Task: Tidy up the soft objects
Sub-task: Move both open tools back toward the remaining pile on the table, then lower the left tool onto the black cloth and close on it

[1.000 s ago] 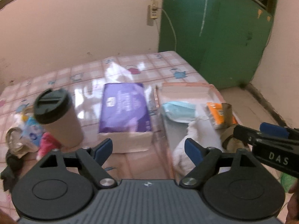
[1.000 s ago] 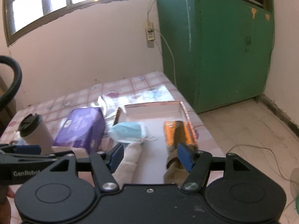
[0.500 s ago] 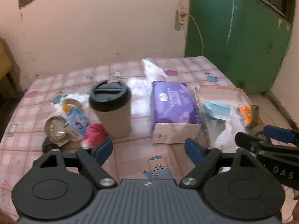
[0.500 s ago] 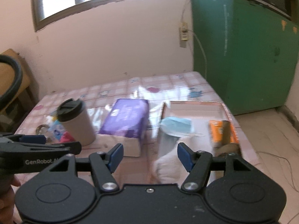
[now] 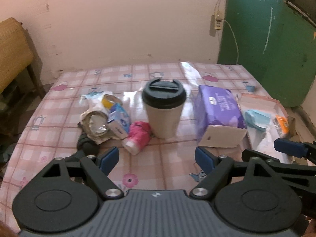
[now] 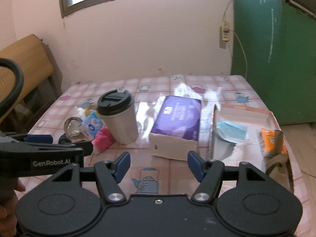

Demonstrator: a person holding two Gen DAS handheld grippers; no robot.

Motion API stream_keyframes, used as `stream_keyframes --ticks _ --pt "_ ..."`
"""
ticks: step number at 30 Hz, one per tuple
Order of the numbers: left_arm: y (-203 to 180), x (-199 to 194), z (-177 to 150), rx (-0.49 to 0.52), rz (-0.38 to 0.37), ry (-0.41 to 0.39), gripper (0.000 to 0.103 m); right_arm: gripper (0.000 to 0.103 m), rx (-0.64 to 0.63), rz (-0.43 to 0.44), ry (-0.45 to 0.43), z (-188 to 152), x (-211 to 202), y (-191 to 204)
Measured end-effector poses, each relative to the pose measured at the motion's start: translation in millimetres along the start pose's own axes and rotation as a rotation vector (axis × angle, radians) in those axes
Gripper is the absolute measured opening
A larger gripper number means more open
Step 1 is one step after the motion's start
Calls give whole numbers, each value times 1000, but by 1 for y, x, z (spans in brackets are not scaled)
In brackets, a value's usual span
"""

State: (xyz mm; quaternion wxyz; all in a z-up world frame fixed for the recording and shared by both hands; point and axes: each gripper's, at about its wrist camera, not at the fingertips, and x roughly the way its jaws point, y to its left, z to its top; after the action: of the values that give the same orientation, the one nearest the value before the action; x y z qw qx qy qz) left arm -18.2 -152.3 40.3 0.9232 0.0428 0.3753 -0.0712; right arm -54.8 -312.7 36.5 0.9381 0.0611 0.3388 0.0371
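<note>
A pink rolled cloth (image 5: 138,136) lies on the checked tablecloth beside a small blue tissue packet (image 5: 118,120) and a tape roll (image 5: 96,124). My left gripper (image 5: 157,158) hovers open just in front of them, with nothing between its fingers. To the right, a clear tray (image 6: 244,108) holds a blue face mask (image 6: 231,130), an orange packet (image 6: 270,142), a white cloth (image 6: 235,154) and an olive cloth (image 6: 276,164). My right gripper (image 6: 159,165) stands open and empty in front of the purple tissue pack (image 6: 177,118).
A tall cup with a black lid (image 5: 164,108) stands mid-table between the pile and the purple pack (image 5: 217,108). A black item (image 5: 86,146) lies by the pile. A wooden chair (image 6: 23,63) is at the left and a green cabinet (image 6: 276,49) at the right.
Both views have swung left: the tray slid toward the right edge and the cup and left pile came toward the middle. Both grippers stayed open and empty.
</note>
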Motion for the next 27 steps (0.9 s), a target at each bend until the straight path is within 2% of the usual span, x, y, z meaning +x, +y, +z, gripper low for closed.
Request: stream_keyframes --ticks 17,27 --pt "73 -4 -19 -83 87 17 86 76 -78 99 54 -1 29 71" --pt "103 0 -32 -109 111 24 85 77 -107 146 83 -8 48 100"
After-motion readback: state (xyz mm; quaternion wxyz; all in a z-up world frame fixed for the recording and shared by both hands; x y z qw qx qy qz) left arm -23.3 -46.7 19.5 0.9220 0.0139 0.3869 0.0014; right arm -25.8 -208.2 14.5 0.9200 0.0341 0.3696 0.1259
